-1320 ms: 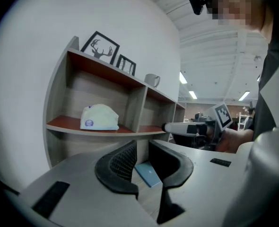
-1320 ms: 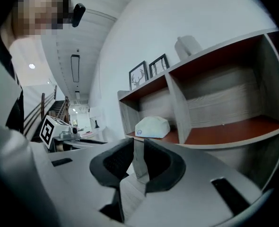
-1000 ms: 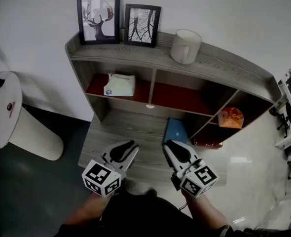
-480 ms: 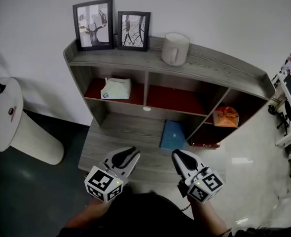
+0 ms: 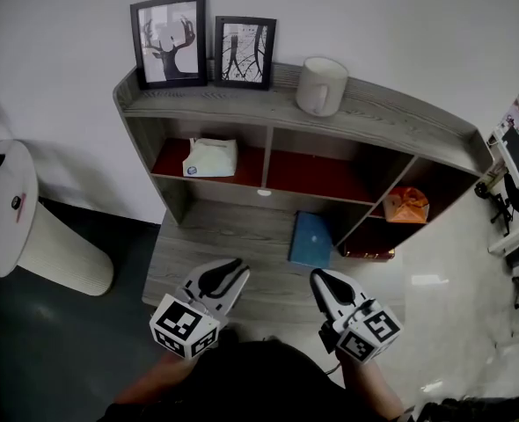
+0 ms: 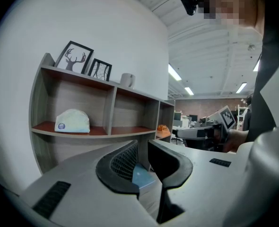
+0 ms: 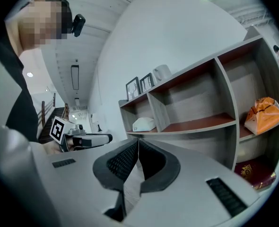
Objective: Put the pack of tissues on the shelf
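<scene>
The white pack of tissues point(image 5: 210, 157) lies on the red board in the upper left compartment of the grey wooden shelf point(image 5: 242, 112); it also shows in the left gripper view point(image 6: 72, 121) and, small, in the right gripper view point(image 7: 143, 124). Both grippers hover in front of the shelf, well short of the pack. My left gripper point(image 5: 231, 271) point(image 6: 143, 144) stands open by a narrow gap, empty, its jaws having just closed a little. My right gripper point(image 5: 317, 277) point(image 7: 137, 142) is shut with nothing between the pads, its jaws having just been closing.
On top of the shelf stand two framed pictures point(image 5: 168, 40) and a white mug point(image 5: 321, 86). A blue book point(image 5: 313, 239) lies on the bottom board. An orange packet point(image 5: 407, 207) and a red box point(image 5: 369, 253) sit in the right compartments. A white round stand point(image 5: 13, 209) is at the left.
Both grippers have drawn back from the shelf toward the person, the right one sliding rightward. The right jaws have closed from a slight gap.
</scene>
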The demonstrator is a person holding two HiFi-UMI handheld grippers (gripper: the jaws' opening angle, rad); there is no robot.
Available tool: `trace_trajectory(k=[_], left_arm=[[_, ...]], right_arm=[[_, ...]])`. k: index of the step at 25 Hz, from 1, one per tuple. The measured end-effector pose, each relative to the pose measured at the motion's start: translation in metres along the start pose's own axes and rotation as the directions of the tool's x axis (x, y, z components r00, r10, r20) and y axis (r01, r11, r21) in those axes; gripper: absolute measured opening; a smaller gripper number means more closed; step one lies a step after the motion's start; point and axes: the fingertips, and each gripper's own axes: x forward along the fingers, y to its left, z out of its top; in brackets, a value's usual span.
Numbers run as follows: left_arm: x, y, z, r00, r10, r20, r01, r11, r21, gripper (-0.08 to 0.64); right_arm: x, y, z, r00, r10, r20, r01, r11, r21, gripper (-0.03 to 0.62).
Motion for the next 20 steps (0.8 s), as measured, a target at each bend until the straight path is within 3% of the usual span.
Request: trace_trajectory(k=[20], left_arm=[[-0.009, 0.016, -0.004, 1.000, 0.010, 0.002, -0.010, 1.000, -0.015, 0.074]], right_arm=[[0.022, 0.012, -0.008, 0.999, 0.027, -0.034, -0.027, 1.000, -0.001, 0.018]])
